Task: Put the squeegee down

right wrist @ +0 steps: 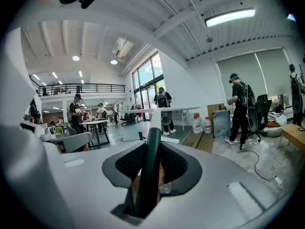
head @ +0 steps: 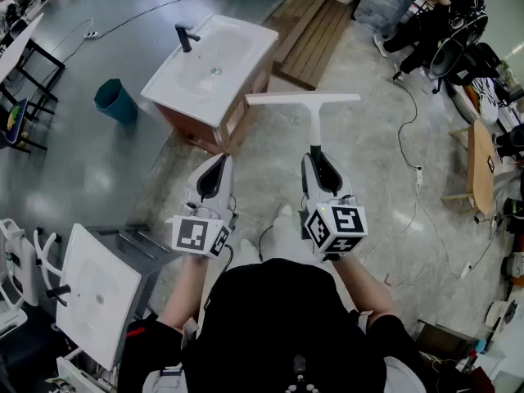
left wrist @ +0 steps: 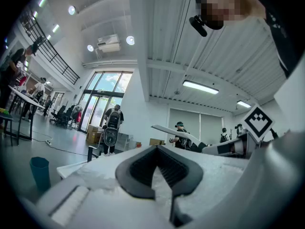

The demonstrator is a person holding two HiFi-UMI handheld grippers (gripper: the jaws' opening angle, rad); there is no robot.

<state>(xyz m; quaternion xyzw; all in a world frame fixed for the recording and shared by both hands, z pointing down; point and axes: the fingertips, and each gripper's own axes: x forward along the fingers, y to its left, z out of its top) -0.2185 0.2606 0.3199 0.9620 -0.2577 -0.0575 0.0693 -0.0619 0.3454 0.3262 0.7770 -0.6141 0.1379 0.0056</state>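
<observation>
The squeegee [head: 304,99] has a white T-shaped blade and a dark handle [right wrist: 150,156]. My right gripper [head: 318,160] is shut on that handle, and the blade [right wrist: 162,110] stands out crosswise ahead of the jaws, up in the air over the floor. The left gripper [head: 215,172] hovers beside it to the left, level, with its dark pads [left wrist: 143,168] drawn together and nothing between them. In the left gripper view the squeegee blade [left wrist: 172,131] shows off to the right.
A white sink basin [head: 246,47] with a black faucet [head: 187,37] sits on a wooden cabinet just ahead. A second basin [head: 90,301] is at lower left. A teal bin [head: 115,101], wooden pallet [head: 315,35], floor cables [head: 413,166] and people [head: 442,23] surround.
</observation>
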